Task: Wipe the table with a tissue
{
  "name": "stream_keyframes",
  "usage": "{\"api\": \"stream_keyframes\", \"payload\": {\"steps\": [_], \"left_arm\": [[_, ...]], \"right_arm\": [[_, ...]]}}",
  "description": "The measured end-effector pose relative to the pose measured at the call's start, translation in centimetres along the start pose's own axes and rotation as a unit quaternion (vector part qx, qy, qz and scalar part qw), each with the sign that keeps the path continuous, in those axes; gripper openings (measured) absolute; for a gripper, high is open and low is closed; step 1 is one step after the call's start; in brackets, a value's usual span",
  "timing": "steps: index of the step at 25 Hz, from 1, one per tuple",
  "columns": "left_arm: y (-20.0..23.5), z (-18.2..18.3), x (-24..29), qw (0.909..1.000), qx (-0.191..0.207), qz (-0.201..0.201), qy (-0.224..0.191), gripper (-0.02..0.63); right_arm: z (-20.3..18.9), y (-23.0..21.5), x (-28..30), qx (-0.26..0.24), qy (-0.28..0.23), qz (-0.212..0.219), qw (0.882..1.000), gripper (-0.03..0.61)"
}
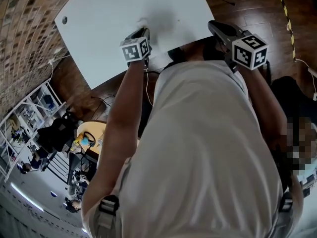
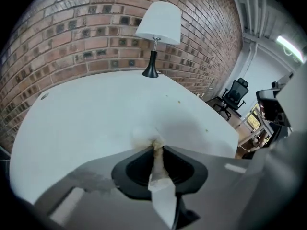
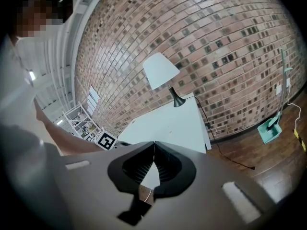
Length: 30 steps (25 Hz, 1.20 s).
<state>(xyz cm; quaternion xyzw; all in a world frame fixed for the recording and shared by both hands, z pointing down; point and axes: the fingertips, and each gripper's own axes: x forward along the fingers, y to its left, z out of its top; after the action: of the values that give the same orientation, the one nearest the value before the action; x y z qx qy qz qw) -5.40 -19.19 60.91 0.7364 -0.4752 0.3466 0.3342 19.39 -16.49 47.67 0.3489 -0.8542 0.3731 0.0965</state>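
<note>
Left gripper (image 2: 157, 148) pinches the tissue (image 2: 160, 186) between nearly closed jaws, its crumpled tip pressed on the white table (image 2: 86, 114), right gripper (image 3: 153, 145) closed on nothing beside the table's edge; hard dragging could likely tear or pull the thin tissue free.

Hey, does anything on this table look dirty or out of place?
The tissue pinched in the left gripper is stained yellowish-brown at its tip, where it meets the table. A few specks dot the table beyond it. Nothing else stands out.
</note>
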Motion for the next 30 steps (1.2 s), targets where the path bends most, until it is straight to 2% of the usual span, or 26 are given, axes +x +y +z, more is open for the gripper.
{"api": "stream_keyframes", "payload": {"steps": [3,5,8,10,14,15,17,21,26,30], "left_arm": [[-1.0,1.1,1.1,0.9996,0.027,-0.002,-0.001,0.071],[-2.5,1.3,1.5,0.9978,0.062,-0.02,0.005,0.069],[-5.2,-0.1,2.3,0.9865,0.144,-0.067,0.039,0.069],[-6.6,-1.0,1.7,0.9801,0.163,-0.091,0.067,0.069],[-9.1,-3.5,-0.1,0.9755,0.132,-0.14,0.106,0.069],[-9.9,-4.0,-0.4,0.9746,0.126,-0.152,0.105,0.069],[-10.7,-4.7,-0.4,0.9773,0.11,-0.164,0.077,0.067],[-10.4,-3.4,-0.9,0.9889,0.071,-0.128,0.028,0.067],[-11.2,-1.0,0.5,0.989,0.072,-0.129,0.004,0.067],[-11.4,0.5,2.0,0.9908,0.078,-0.11,0.012,0.067]], "right_arm": [[0.1,-0.5,-0.5,0.006,-0.005,-0.006,1.0,0.008],[0.1,-0.9,-0.7,0.011,-0.008,-0.008,1.0,0.008],[0.1,-1.2,-0.9,0.017,-0.009,-0.007,1.0,0.008],[0.0,-1.3,-1.0,0.019,-0.008,-0.006,1.0,0.008],[0.1,-1.5,-0.9,0.019,-0.008,-0.002,1.0,0.008],[0.2,-1.6,-0.9,0.019,-0.008,-0.001,1.0,0.008],[0.4,-1.7,-0.8,0.018,-0.01,0.002,1.0,0.008],[0.6,-1.9,-0.4,0.02,-0.01,0.008,1.0,0.008],[0.8,-2.4,-0.4,0.025,-0.007,0.008,1.0,0.008],[0.6,-3.6,-1.0,0.032,-0.007,0.005,0.999,0.008]]}}
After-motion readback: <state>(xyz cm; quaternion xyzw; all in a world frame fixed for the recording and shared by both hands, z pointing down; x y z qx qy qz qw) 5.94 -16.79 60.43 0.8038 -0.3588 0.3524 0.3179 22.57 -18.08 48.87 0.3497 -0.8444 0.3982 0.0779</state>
